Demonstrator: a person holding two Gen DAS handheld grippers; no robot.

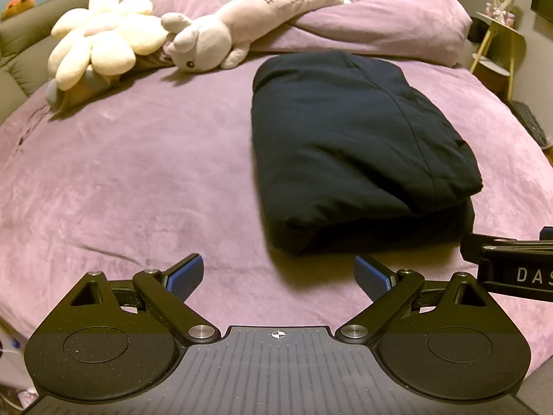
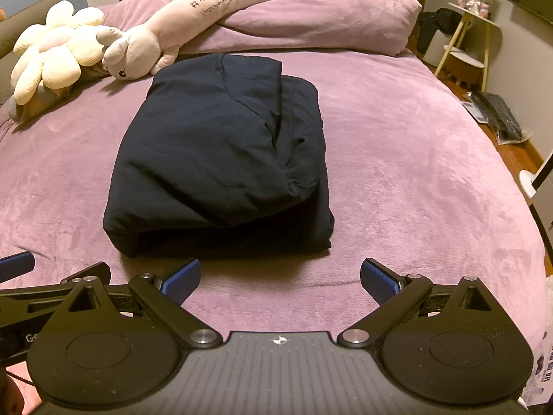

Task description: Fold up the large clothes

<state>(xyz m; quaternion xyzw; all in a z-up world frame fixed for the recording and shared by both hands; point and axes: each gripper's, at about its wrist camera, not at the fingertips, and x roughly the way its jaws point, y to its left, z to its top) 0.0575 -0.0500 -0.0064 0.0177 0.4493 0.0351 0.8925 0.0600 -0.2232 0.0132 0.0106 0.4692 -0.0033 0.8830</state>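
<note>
A dark navy garment [image 1: 356, 145] [image 2: 221, 152] lies folded into a thick rectangular bundle on the purple bed [image 1: 131, 173] [image 2: 414, 173]. My left gripper [image 1: 278, 276] hovers open just short of the bundle's near edge, to its left, blue pads empty. Directly in front of the bundle's near edge, my right gripper [image 2: 280, 278] is open too, holding nothing. Part of the right gripper shows at the right edge of the left wrist view, and a left fingertip [image 2: 15, 263] pokes in at the left of the right wrist view.
A long pale plush animal [image 1: 242, 24] [image 2: 179, 24] and a cream flower cushion [image 1: 103, 38] [image 2: 52, 48] lie at the head of the bed beside a bunched purple duvet [image 1: 380, 27] [image 2: 328, 17]. A yellow side table [image 2: 466, 45] and a keyboard [image 2: 497, 114] are on the floor at right.
</note>
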